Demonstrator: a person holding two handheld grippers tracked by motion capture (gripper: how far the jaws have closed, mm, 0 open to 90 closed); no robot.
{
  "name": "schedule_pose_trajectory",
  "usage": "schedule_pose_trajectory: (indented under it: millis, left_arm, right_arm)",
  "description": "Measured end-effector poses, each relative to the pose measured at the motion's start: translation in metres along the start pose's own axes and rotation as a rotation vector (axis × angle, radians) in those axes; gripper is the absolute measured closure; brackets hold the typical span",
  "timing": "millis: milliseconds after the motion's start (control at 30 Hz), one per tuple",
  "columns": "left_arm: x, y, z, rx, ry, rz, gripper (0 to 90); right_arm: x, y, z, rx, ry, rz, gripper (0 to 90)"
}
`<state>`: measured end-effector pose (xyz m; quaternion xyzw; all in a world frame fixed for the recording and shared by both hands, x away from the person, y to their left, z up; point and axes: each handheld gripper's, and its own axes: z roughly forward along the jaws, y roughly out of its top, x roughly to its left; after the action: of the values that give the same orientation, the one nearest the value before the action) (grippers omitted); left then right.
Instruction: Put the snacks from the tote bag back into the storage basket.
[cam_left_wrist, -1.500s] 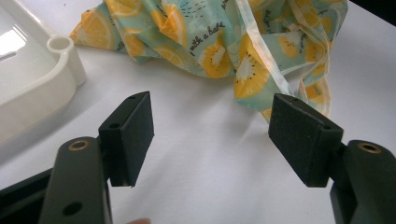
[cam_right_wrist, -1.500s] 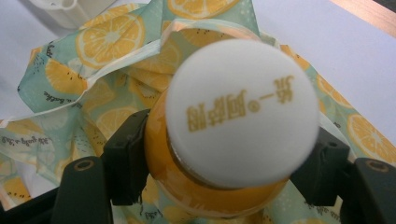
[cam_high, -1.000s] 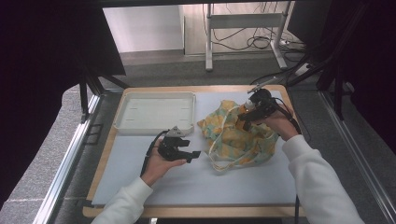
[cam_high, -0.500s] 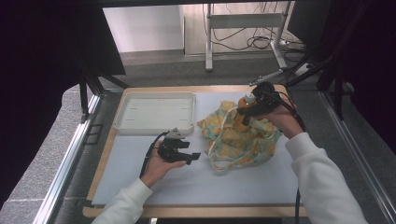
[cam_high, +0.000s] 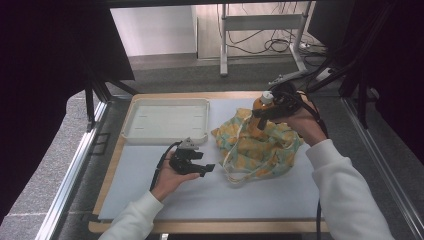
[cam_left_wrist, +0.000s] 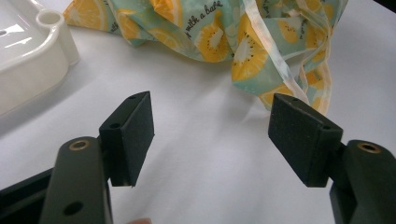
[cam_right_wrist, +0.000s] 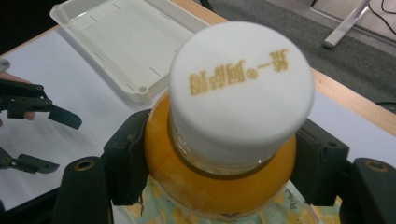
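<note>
My right gripper (cam_high: 261, 116) had its two black jaws pressed against the shoulder of an orange bottle (cam_right_wrist: 219, 182), one pad on each side just under the white cap (cam_right_wrist: 240, 79), which carried gold printed characters on its top. In the high view the bottle (cam_high: 260, 106) was held up in the air above the fruit-print bag (cam_high: 260, 147), its cap (cam_high: 268, 96) pointing away from me and a little upward. My right hand (cam_high: 300, 120) wrapped the gripper body from behind, and its cable ran down along my white sleeve.

Below the bottle, the bag lay crumpled on the white mat (cam_high: 210, 195), with pale ribbon handles looping toward me. My left gripper (cam_high: 202, 162) rested low on the mat just left of the bag, its jaws spread wide with nothing between them; through its own camera I saw bare mat between the pads (cam_left_wrist: 135, 135) and the bag's lemon and kiwi cloth (cam_left_wrist: 224, 37) just beyond them. My left hand (cam_high: 170, 180) cradled that gripper from below.

Farther out, a white tray (cam_high: 131, 131) sat at the far left of the mat, well apart from the bottle. The mat lay on a wooden table (cam_high: 110, 170).
</note>
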<state>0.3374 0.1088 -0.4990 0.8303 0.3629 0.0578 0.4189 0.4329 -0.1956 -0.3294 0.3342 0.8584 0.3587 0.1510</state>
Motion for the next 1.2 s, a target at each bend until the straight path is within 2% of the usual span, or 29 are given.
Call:
schedule_pose_trajectory:
  millis: [433, 1200]
  left_arm:
    - [-0.001, 0.000, 0.000, 0.000, -0.004, 0.002, 30.7]
    - [-0.002, -0.001, -0.001, 0.000, -0.015, 0.005, 30.8]
  right_arm:
    - [0.014, 0.022, 0.003, -0.023, 0.021, -0.030, 30.5]
    - [0.031, 0.041, 0.030, -0.013, 0.047, -0.051, 30.5]
